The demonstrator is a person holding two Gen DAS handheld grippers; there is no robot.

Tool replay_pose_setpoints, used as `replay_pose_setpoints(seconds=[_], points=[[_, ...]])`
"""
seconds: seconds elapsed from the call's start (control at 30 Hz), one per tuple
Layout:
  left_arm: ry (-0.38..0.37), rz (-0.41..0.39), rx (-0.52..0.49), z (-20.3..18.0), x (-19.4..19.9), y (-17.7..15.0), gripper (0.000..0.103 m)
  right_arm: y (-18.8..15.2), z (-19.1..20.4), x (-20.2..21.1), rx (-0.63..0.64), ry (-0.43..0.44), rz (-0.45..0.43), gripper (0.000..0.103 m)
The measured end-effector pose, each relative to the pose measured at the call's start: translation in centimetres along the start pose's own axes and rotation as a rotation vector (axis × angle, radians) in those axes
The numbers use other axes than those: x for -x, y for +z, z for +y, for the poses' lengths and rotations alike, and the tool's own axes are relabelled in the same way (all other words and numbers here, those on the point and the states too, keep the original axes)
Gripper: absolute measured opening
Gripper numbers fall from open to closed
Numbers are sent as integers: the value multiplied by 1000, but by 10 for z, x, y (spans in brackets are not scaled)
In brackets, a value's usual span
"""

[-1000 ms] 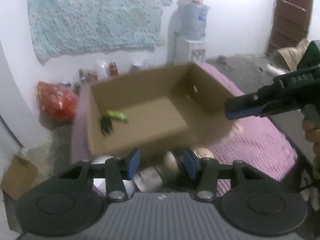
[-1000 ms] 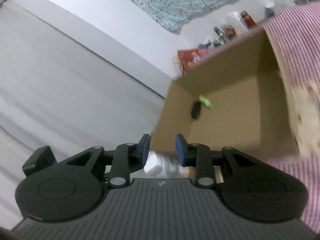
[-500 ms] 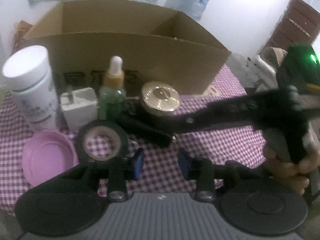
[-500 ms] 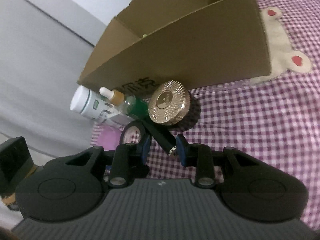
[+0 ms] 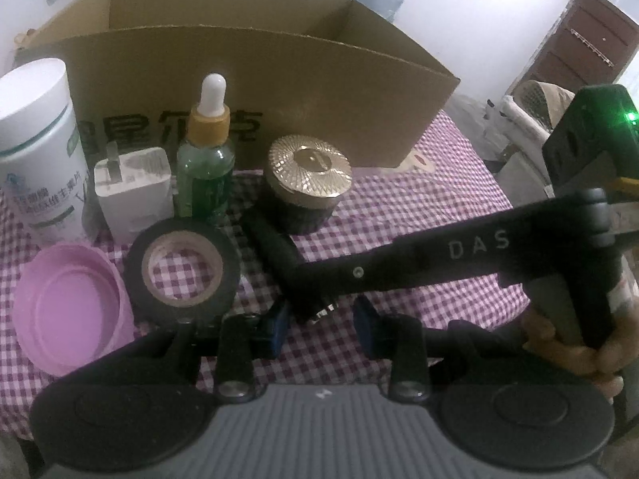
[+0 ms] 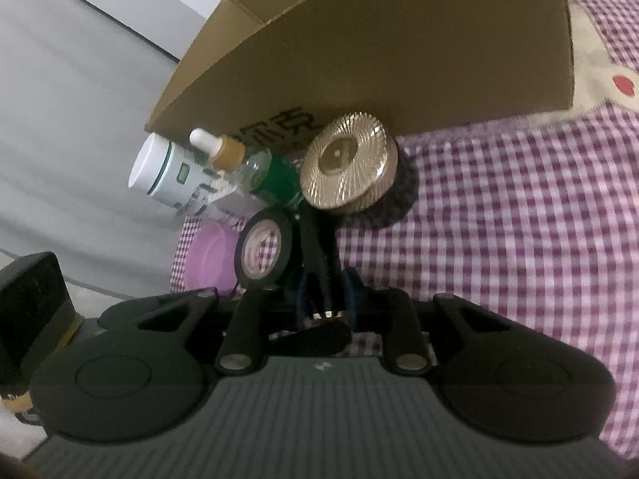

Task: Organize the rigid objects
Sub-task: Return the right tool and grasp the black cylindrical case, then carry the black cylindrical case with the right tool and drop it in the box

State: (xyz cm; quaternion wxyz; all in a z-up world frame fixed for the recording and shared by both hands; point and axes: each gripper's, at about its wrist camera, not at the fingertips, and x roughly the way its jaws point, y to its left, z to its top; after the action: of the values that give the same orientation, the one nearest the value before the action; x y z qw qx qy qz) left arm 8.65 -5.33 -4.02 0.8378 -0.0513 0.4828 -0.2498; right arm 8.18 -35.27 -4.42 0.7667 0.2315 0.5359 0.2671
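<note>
A black cylinder (image 5: 271, 247) lies on the purple checked cloth (image 5: 419, 207) in front of a cardboard box (image 5: 319, 92). My right gripper (image 6: 326, 293) is shut on the near end of the cylinder (image 6: 315, 251). In the left wrist view the right gripper (image 5: 309, 285) reaches in from the right. My left gripper (image 5: 319, 329) is open just short of that same end, its pads not touching it. A black tape roll (image 5: 183, 271) and a gold-lidded black jar (image 5: 309, 183) flank the cylinder.
Along the box front stand a white bottle (image 5: 38, 159), a white charger (image 5: 135, 191) and a green dropper bottle (image 5: 205, 171). A pink lid (image 5: 68, 307) lies at the near left. A person's hand (image 5: 575, 355) grips the right handle. Bare cloth lies to the right.
Both grippers dropped from above the box to the objects in front of it. The right gripper's jaws closed on the black cylinder. The left jaws narrowed.
</note>
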Motion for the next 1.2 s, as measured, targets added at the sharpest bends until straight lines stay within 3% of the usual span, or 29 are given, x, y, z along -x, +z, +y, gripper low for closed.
replay_pose_setpoints(seconds=[0.4, 0.67, 0.9, 1.2], points=[[5, 18, -100, -17, 19, -31, 36, -42, -3, 15, -81, 43, 66, 20], [6, 15, -91, -11, 16, -19, 42, -28, -15, 30, -139, 42, -15, 21], [-19, 25, -63, -8, 4, -8, 45, -20, -22, 7, -187, 87, 35, 23], [-37, 12, -30, -1, 5, -8, 41, -21, -31, 0, -243, 166, 18, 26]])
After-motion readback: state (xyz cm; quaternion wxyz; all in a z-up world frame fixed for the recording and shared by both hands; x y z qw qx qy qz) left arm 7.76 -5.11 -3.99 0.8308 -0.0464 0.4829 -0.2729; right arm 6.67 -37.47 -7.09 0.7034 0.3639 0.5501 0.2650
